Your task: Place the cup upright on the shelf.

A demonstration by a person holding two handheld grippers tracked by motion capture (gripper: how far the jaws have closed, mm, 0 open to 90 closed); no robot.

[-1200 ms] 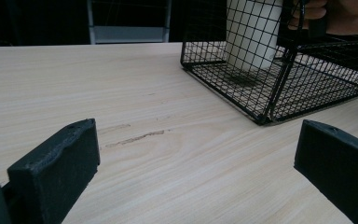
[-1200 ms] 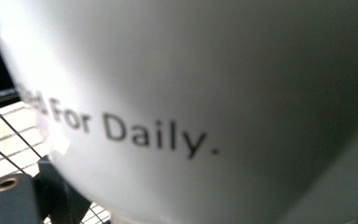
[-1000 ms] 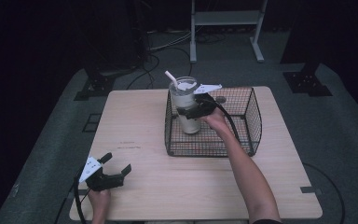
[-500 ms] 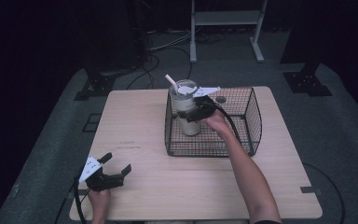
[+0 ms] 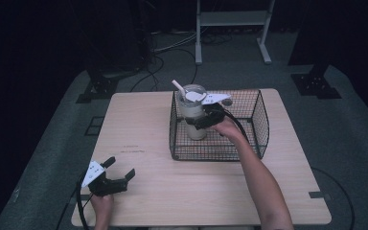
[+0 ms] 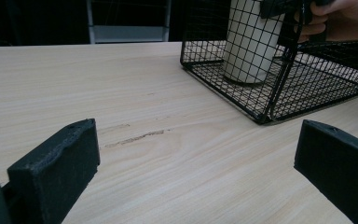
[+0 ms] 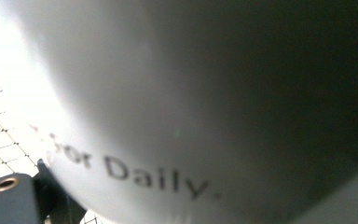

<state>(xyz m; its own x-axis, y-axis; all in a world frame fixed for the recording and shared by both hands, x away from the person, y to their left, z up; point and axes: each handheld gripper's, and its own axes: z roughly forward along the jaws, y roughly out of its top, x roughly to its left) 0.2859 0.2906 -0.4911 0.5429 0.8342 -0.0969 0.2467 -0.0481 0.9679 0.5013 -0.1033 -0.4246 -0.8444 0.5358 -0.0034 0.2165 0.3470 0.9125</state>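
Note:
A cream tumbler (image 5: 192,115) with a clear lid and a white straw (image 5: 177,87) stands upright in the left part of a black wire basket (image 5: 260,120). My right gripper (image 5: 201,120) is shut on the tumbler's side, reaching in over the basket from the right. In the right gripper view the tumbler's wall (image 7: 191,93) is pressed up close, with printed lettering on it. My left gripper (image 5: 120,167) rests near the table's front left corner, open with nothing in it. From the left gripper view the tumbler (image 6: 251,42) shows through the basket's mesh (image 6: 307,88).
The basket sits at the back centre-right of the light wooden table (image 5: 211,191). Beyond the table are a metal stand (image 5: 230,28), cables on the floor and dark equipment bases.
The right gripper and the tumbler have sunk very slightly inside the basket. The left gripper has stayed put.

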